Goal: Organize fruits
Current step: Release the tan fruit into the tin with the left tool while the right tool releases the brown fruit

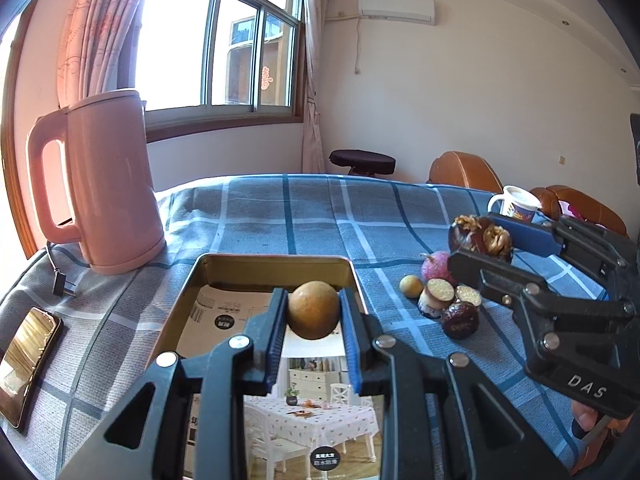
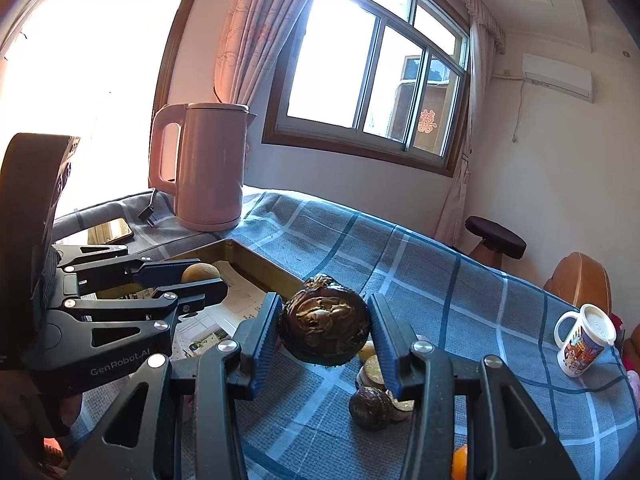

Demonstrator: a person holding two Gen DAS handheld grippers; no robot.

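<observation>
My left gripper (image 1: 314, 314) is shut on a round tan fruit (image 1: 313, 310) and holds it over the gold metal tray (image 1: 276, 262), which is lined with printed paper. My right gripper (image 2: 324, 330) is shut on a dark brown wrinkled fruit (image 2: 324, 326) and holds it above the blue checked tablecloth (image 2: 460, 300); it also shows in the left wrist view (image 1: 480, 240). Under it lies a pile of fruit: a small tan fruit (image 1: 411, 286), a pink fruit (image 1: 436, 266), cut halves (image 1: 440, 292) and a dark purple fruit (image 1: 460, 320).
A pink kettle (image 1: 108, 188) stands left of the tray, its plug (image 1: 62, 284) beside it. A phone (image 1: 28, 360) lies at the table's left edge. A white mug (image 2: 584, 340) stands at the far right. A stool (image 1: 362, 162) and brown chairs (image 1: 464, 170) stand behind.
</observation>
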